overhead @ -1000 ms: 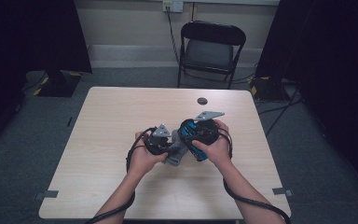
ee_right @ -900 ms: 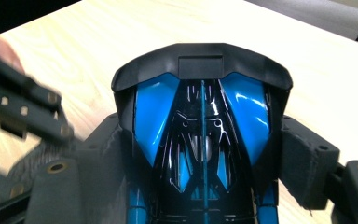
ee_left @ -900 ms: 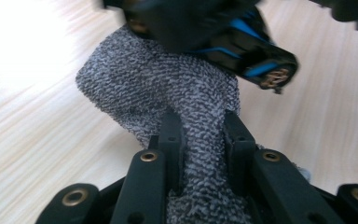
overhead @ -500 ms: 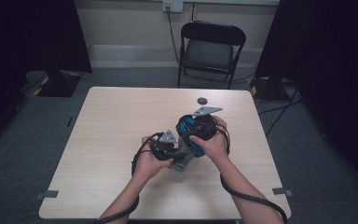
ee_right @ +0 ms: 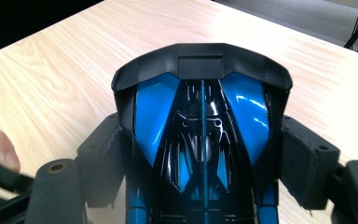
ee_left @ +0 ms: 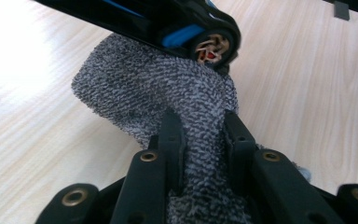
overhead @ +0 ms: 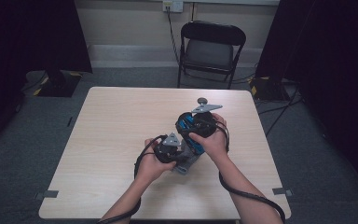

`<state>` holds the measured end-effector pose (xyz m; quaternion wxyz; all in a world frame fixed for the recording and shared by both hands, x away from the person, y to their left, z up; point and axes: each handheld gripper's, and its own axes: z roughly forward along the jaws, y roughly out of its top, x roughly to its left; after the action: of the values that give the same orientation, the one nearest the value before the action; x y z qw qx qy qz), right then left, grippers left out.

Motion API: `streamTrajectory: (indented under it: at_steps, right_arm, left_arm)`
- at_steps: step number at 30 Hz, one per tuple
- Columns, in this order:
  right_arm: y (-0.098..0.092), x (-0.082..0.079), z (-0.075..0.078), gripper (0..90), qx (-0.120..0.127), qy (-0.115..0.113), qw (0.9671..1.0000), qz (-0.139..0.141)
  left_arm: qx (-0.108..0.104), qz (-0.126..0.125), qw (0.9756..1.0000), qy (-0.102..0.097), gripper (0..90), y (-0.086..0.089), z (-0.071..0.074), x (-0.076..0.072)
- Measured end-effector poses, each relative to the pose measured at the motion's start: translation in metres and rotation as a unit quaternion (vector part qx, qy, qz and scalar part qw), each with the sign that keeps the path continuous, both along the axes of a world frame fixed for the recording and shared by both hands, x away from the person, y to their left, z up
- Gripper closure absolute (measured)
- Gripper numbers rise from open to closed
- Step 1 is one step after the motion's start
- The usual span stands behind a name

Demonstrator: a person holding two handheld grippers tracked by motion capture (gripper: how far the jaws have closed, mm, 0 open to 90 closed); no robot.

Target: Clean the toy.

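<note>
Near the bench's (overhead: 121, 116) middle, the right gripper (ee_right: 200, 154) clamps the blue toy car (ee_right: 200, 121) between wide-set fingers; the left gripper (ee_left: 200, 135) pinches the grey cloth (ee_left: 158, 88) shut. Wiping should press gently, car held steady.

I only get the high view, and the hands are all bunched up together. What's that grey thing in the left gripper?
Observer: It's a fuzzy grey cloth. The left gripper is pinched shut on it.
Operator: What's the blue thing in the other hand?
Observer: A shiny blue and black toy car. The right gripper clamps it by its two sides.
Operator: Is the cloth touching the car?
Observer: Yes. In the left gripper view, the top of the cloth meets the car's black edge, right beside a small round part.
</note>
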<state>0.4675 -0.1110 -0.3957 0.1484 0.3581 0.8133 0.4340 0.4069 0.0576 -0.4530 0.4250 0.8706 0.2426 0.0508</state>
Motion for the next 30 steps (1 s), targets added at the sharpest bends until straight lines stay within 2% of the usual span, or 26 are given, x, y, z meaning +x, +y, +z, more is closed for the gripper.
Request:
streamTrajectory:
  at_steps: [6, 11, 17, 23, 26, 30]
  right_arm:
    - [0.001, 0.001, 0.001, 25.5, 0.003, 0.002, 1.0000, -0.002]
    - [0.001, 0.001, 0.000, 25.5, 0.005, 0.004, 1.0000, -0.006]
    - [-0.005, 0.005, 0.002, 25.5, 0.011, 0.004, 0.9999, -0.009]
    - [-0.014, 0.004, 0.005, 25.5, 0.016, 0.002, 0.9998, -0.008]
    - [-0.017, 0.000, 0.004, 25.5, 0.017, 0.001, 0.9998, -0.003]
    - [-0.019, -0.006, 0.002, 25.5, 0.014, -0.003, 0.9999, 0.007]
  left_arm:
    - [0.006, -0.012, 0.9999, 0.002, 73.6, -0.005, -0.003, -0.003]
    - [0.007, -0.029, 0.9995, 0.011, 73.6, -0.008, -0.007, -0.006]
    - [0.016, -0.036, 0.9991, 0.012, 73.6, -0.003, -0.005, -0.008]
    - [0.017, -0.010, 0.9998, 0.002, 73.6, 0.016, 0.004, -0.002]
    - [0.022, 0.017, 0.9996, -0.008, 73.6, 0.029, 0.009, 0.004]
    - [0.014, 0.048, 0.9987, -0.014, 73.5, 0.045, 0.016, 0.012]
